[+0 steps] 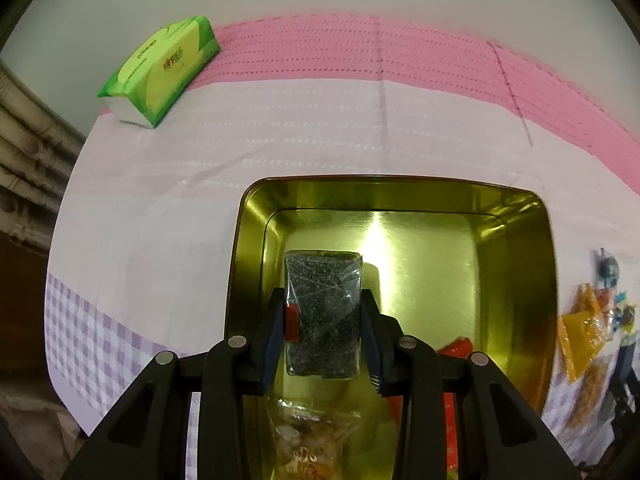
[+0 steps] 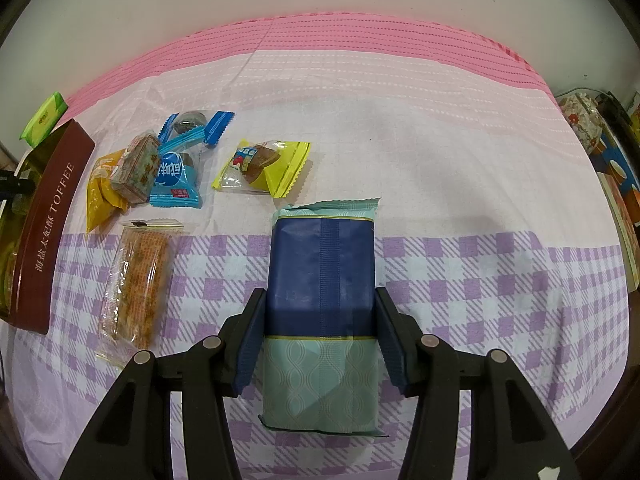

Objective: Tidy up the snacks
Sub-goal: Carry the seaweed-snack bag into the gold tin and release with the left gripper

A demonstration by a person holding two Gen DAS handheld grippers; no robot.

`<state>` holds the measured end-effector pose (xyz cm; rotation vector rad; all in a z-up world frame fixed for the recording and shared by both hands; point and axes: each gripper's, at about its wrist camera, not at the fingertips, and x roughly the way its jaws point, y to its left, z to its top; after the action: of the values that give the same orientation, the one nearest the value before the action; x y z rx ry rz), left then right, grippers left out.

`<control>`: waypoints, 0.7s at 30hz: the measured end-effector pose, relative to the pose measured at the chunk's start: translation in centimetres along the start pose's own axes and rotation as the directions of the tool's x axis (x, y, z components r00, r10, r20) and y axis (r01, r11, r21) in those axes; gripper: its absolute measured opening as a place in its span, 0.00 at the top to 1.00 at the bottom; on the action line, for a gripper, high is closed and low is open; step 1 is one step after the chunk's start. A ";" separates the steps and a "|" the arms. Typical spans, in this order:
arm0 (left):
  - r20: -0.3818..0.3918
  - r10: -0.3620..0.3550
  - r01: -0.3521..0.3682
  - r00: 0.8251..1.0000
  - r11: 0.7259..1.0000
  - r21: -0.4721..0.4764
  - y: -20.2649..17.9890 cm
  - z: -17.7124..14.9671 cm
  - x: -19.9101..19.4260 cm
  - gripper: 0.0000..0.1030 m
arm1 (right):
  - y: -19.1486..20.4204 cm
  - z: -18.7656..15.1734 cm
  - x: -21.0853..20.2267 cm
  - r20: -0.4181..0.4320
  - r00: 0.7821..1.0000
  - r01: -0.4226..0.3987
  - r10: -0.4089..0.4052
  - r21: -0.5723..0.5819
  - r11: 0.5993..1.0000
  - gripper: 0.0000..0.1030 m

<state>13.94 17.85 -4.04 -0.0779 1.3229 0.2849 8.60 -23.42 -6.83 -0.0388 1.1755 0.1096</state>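
Hanging lengthwise between your left gripper's (image 1: 325,334) clamped pads, the dark speckled snack packet (image 1: 323,312) is hovering directly over the gold tin (image 1: 516,240), while your right gripper (image 2: 320,338) is straddling the blue-and-teal packet (image 2: 322,276), contact unclear.

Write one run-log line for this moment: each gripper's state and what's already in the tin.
left gripper: shut on dark snack pack over gold tin | right gripper: straddling blue-teal packet on tablecloth | tin: clear-wrapped snack, red packet

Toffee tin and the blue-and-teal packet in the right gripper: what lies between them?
Right wrist view: a clear-wrapped orange snack bar lies on the checked cloth between the toffee tin and the blue-and-teal packet.
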 end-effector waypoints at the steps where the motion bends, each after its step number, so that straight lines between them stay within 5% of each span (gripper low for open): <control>1: -0.004 0.002 -0.002 1.000 1.000 -0.001 0.1 0.1 0.3 0.65 | 0.0 0.0 0.0 0.000 1.000 0.001 -0.001 -0.001 1.000 0.51; 21: 0.024 0.027 -0.027 0.999 0.999 0.024 0.4 -0.3 0.4 0.64 | 0.1 0.1 0.1 -0.020 1.000 -0.002 0.002 -0.008 1.000 0.50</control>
<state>13.66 18.21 -4.42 -0.0357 1.3041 0.2914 8.75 -23.29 -6.88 -0.0457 1.1955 0.1153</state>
